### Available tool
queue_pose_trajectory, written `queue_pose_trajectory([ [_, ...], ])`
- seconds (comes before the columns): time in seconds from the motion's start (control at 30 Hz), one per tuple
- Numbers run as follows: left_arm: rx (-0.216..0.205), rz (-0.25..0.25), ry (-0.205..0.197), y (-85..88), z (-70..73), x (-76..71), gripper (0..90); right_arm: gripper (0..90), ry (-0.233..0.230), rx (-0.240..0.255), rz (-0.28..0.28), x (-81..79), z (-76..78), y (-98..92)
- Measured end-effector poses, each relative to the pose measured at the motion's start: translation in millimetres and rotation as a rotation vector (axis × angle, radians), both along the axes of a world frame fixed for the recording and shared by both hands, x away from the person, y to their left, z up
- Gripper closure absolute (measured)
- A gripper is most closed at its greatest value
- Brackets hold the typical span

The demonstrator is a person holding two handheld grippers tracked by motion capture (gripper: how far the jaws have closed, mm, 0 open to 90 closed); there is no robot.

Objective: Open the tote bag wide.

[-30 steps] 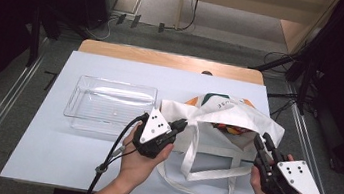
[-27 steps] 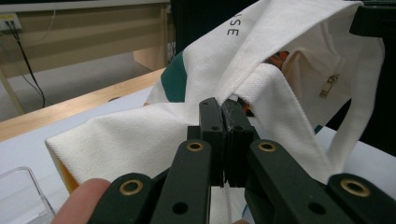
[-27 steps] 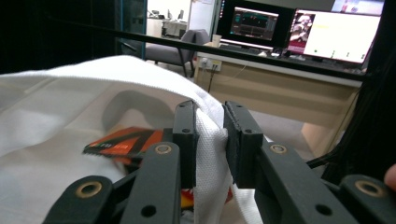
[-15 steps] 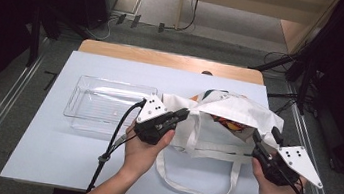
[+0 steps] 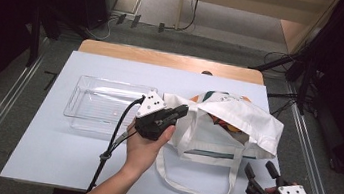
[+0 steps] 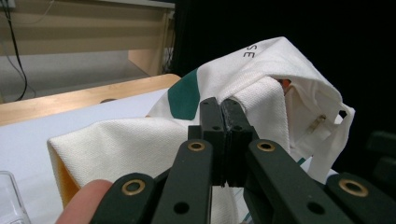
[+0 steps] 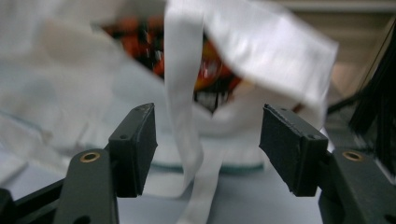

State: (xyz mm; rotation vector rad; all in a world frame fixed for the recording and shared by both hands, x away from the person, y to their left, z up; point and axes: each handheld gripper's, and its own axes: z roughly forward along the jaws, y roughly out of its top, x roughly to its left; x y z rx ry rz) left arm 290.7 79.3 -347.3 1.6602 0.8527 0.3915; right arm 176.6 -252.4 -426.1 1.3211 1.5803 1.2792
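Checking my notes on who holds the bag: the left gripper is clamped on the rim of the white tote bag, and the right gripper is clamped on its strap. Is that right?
Not quite. The left gripper is indeed clamped on the rim of the white tote bag, but the right gripper is not clamped on the strap. In the right gripper view its jaws have just been opening and stand wide apart, with the strap hanging loose between them, touching neither pad.

Right hand-held gripper [image 5: 263, 172] let go of the tote bag [image 5: 237, 123], jaws having just opened with nothing pressed between them, drawn back to the near right surface edge, bag mouth slumped lower
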Motion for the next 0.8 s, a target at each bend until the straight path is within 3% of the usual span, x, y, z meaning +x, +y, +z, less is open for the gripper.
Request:
queue_pose_trajectory([
  [0.03,-0.002,0.001,0.000,-1.1,0.0,-0.6,90.0,38.8,0.024,0.009,-0.003,2.4,-4.2,1.1],
  [0.07,-0.002,0.000,-0.002,-1.7,0.1,-1.1,90.0,39.4,0.077,0.080,0.039,10.2,-12.9,5.8],
  [0.13,-0.002,-0.002,-0.003,-1.7,-0.1,-1.3,90.0,37.9,0.095,0.079,0.054,14.9,-15.4,9.8],
  [0.2,-0.001,0.000,-0.006,-2.8,-1.2,-1.9,90.0,28.8,0.135,0.075,0.069,25.9,-21.4,19.7],
  [0.27,0.000,-0.005,-0.008,-3.8,-2.9,-2.1,90.0,18.9,0.159,0.117,0.107,31.0,-24.2,27.6],
  [0.33,-0.002,-0.004,-0.007,-4.3,-4.7,-2.5,90.0,14.3,0.164,0.096,0.124,33.6,-24.5,41.3],
  [0.43,-0.004,-0.006,-0.003,-4.8,-6.9,-2.2,90.0,11.0,0.173,0.113,0.202,37.2,-23.2,66.0],
  [0.57,0.002,-0.009,-0.006,-5.1,-8.3,-3.8,90.0,8.2,0.182,0.120,0.216,38.1,-21.6,81.5],
  [0.63,-0.001,-0.005,-0.008,-4.2,-8.1,-3.5,90.0,8.3,0.157,0.105,0.182,35.9,-19.6,86.8],
  [0.73,-0.003,0.000,-0.003,-2.0,-8.1,-1.6,90.0,12.4,0.115,0.081,0.060,26.2,-14.5,83.1],
  [0.77,-0.001,0.004,0.001,-1.3,-9.0,-0.5,90.0,15.0,0.090,0.078,-0.022,16.1,-11.8,74.9],
  [0.8,-0.001,0.004,0.001,-1.3,-9.0,-0.5,90.0,15.0,0.090,0.078,-0.022,16.1,-11.8,74.9],
])
